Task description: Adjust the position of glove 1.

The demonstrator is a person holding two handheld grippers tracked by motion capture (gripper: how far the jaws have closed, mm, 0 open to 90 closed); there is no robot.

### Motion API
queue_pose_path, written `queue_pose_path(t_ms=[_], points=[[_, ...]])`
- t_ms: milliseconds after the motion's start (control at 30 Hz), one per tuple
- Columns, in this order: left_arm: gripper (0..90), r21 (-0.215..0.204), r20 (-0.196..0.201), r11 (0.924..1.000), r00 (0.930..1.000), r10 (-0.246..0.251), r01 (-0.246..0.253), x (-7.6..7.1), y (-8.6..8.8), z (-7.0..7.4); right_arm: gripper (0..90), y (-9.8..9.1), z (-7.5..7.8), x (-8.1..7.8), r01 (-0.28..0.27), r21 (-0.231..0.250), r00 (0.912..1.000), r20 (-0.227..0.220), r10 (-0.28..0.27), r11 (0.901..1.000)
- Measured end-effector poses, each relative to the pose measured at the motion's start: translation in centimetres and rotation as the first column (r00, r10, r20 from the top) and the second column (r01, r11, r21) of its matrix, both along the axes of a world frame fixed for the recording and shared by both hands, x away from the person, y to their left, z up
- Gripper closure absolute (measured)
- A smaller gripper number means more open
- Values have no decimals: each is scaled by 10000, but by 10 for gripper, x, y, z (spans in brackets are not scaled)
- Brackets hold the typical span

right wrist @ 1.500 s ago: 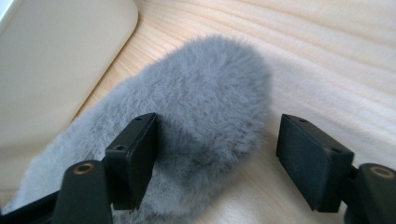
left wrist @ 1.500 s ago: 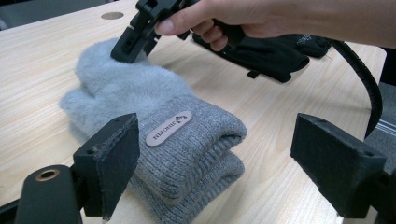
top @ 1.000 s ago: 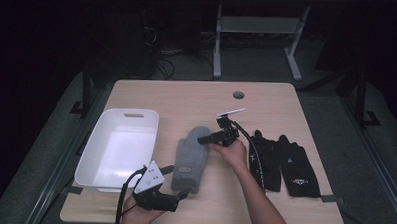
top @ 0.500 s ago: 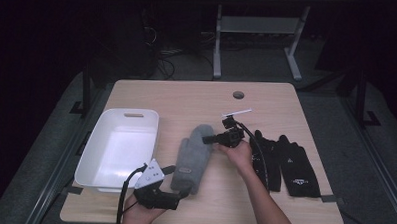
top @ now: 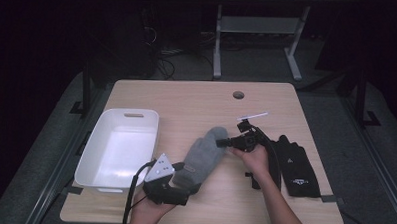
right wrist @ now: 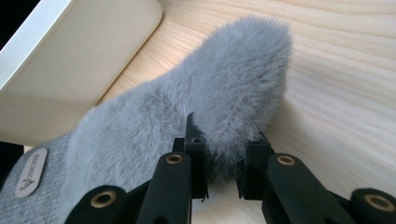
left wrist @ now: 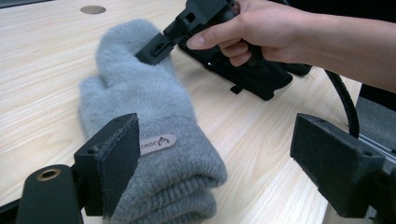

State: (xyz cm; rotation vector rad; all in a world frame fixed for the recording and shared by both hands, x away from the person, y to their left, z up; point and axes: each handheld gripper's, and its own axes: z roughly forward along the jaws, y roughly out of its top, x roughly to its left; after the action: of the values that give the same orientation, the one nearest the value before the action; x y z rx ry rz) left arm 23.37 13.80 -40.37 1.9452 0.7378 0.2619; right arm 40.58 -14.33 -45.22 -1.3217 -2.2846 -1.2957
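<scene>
The room past the table (top: 197, 99) is dark, so little can be made out there beyond a metal stand. The black gloves (top: 295, 165) at the right are partly covered by the person's right hand (top: 257, 159) and a looping cable, and I cannot tell how many lie in that pile.

The grey mitten (top: 205, 155) lies flat on the wood near the middle, just right of the white tub (top: 117, 146). The right tongs (right wrist: 222, 179) have just been closing and now pinch the fluffy tip of the mitten between their pads. The left tongs (left wrist: 215, 158) stand wide at the cuff end, one pad just beside the ribbed cuff with its small label, the other well clear of it; nothing is gripped there.

The tub's pale floor looks bare.
</scene>
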Motion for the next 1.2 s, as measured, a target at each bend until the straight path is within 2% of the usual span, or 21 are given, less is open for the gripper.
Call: queue_pose_path(t_ms=[133,367,500,600,700,733,867,900,1067,1200], points=[[159,30,-287,10000,9996,5,-4,9,-10,2,770,-9,3,-2,53,-135,9999,101,-51,9999],[162,97,-885,9989,9949,476,-469,32,-18,3,769,-27,3,-5,328,-231,9991,294,-321,9992],[162,337,-1308,9960,9876,870,-833,44,-22,-1,769,-34,-3,-5,466,-85,9986,243,-464,9989],[162,572,-1699,9915,9775,1248,-1167,53,-22,-7,768,-36,-5,-6,509,1,9984,241,-508,9987],[224,472,-2203,9884,9636,1513,-1444,59,-20,-13,766,-37,-5,-5,515,-17,9984,223,-514,9987],[223,510,-2350,9864,9581,1640,-1564,61,-20,-15,766,-37,-5,-5,536,-8,9983,210,-536,9986],[222,458,-3041,9862,9381,1658,-1594,67,-19,-24,764,-38,-6,-5,503,-36,9984,245,-502,9987],[220,340,-3310,9854,9284,1688,-1671,68,-19,-26,764,-38,-6,-5,500,-45,9985,246,-499,9987],[194,543,-4021,9848,8991,1730,-1652,71,-16,-35,761,-38,-6,-5,497,-70,9984,263,-495,9987],[183,298,-4762,9843,8633,1669,-1739,74,-13,-42,748,-38,-8,-6,540,5,9984,177,-540,9985]])
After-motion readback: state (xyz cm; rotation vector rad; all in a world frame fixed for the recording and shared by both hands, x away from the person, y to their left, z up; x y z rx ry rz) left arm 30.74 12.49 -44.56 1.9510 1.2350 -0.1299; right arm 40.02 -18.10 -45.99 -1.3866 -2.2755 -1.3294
